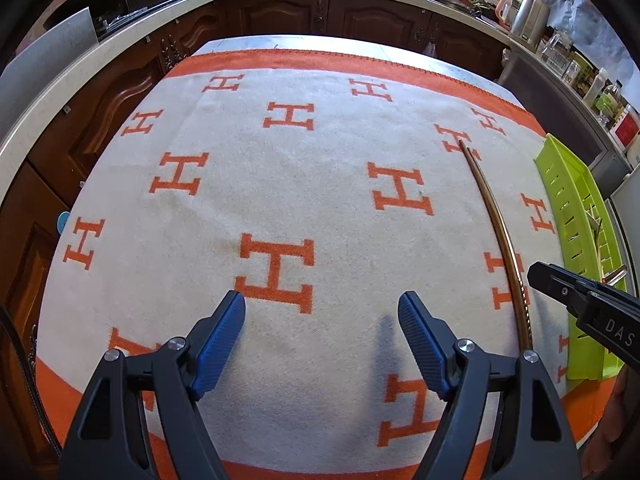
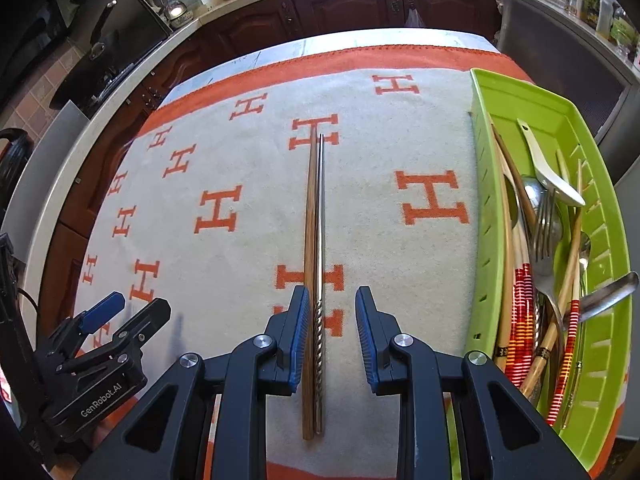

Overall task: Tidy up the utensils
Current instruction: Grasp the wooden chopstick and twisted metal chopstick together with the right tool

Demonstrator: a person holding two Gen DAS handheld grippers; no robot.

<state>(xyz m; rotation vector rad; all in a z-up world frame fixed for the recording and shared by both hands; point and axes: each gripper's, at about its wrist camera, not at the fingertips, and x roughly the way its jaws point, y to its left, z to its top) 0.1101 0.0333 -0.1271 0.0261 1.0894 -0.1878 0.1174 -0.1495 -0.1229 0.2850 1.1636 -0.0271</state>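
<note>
With my right tongs (image 2: 333,340) apart astride the brown wooden chopstick (image 2: 309,280) and twisted steel chopstick (image 2: 320,280), I should centre before closing; left tongs (image 1: 322,334) gape, empty.

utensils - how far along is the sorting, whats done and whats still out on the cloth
Mostly done: the green tray already holds a fork, spoons and striped chopsticks. In hand: nothing gripped; the right gripper straddles the wooden chopstick and metal chopstick, jaws part-open. The left gripper is open, empty, over bare cloth. Left: those two chopsticks.
</note>
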